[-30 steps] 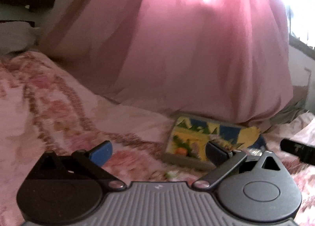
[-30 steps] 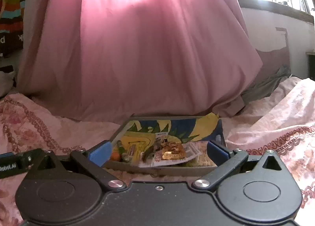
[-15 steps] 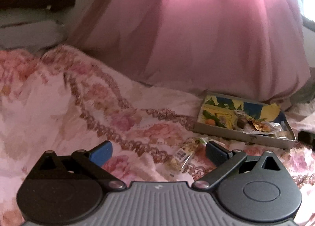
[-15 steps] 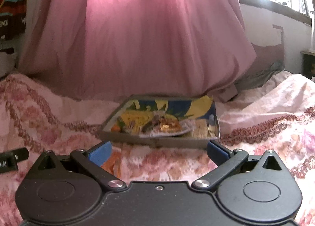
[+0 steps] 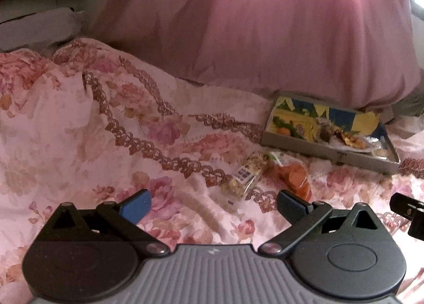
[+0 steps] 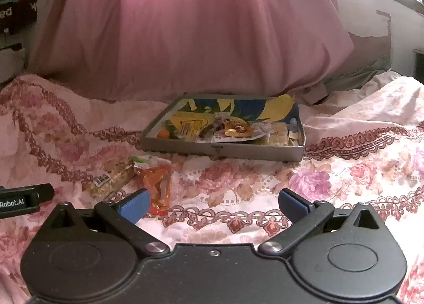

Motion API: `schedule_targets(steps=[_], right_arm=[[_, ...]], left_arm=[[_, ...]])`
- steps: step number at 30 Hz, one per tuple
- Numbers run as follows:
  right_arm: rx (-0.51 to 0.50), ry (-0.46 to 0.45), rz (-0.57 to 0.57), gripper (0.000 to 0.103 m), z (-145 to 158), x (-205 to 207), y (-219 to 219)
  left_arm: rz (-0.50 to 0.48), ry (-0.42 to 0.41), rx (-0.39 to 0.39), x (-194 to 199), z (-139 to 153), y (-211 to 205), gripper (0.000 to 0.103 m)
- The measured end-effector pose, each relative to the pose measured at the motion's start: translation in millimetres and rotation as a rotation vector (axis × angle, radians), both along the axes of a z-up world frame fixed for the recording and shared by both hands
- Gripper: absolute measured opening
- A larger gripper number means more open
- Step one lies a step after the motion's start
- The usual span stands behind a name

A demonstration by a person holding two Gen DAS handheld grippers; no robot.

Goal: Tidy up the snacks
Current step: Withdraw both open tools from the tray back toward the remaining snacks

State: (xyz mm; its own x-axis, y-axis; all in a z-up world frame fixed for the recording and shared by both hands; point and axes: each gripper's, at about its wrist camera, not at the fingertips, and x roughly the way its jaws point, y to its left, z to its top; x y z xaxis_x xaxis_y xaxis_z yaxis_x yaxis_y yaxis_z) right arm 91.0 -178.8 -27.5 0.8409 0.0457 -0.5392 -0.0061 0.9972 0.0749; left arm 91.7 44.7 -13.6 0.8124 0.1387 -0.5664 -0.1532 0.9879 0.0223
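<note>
Left wrist view: the floral bedspread (image 5: 79, 129) is seen filling the ground from the left edge, and the shallow tin tray (image 5: 328, 154) is taken as the landmark. The left gripper (image 5: 212, 204) is held low over the bedspread, well short of the tray, jaws spread wide with nothing between them. Ahead of the gripper and just short of the tray's near left corner, a clear nut-mix packet (image 5: 246, 175) is laid flat on the cloth. Just to its right, an orange snack packet (image 5: 294, 177) is laid, the two close together; whether they touch cannot be told. Inside the tray, several wrapped snacks (image 5: 341, 138) are heaped toward its right half on a printed yellow-and-blue lining. Behind the tray a pink curtain (image 5: 265, 26) is hung down to the bed. At the far right edge, a black part of the other tool (image 5: 408, 208) is caught.

Right wrist view: a black part of the left tool is noted at the left edge, well left of the tray (image 6: 265, 151). The nut-mix packet (image 6: 111, 178) and the orange packet (image 6: 156, 184) are seen side by side, in front of the tray's left end. The right gripper (image 6: 213, 204) is held over the bedspread in front of the tray, jaws wide apart, nothing gripped; its left finger (image 6: 135, 204) is seen just beside the orange packet's near end.
</note>
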Motion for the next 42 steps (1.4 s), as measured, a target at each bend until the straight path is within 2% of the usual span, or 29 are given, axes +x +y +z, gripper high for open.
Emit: schedule_targets(steps=[8,20,28,34,42], right_arm=[[0.007,0.039,0.017,0.103,-8.6,5.5,2.2],[-0.002,0.057,0.063,0.103,-13.2,11.0,13.6],[-0.015,0.07,0.088,0.103,-17.6,17.7,21.5],[-0.032,0.097,0.11,0.103,-24.9,30.2,25.5],[-0.081,0.098,0.133,0.103,-33.2,55.8,31.0]], left_arm=[[0.015,0.058,-0.008,9.8,-6.8,2.7,0.103],[0.029,0.105,0.019,17.4,-10.8,0.2,0.103],[0.024,0.128,0.001,23.8,-12.4,2.9,0.103],[0.017,0.198,-0.013,46.3,-21.5,4.9,0.103],[-0.07,0.242,-0.011,87.6,-33.3,10.5,0.103]])
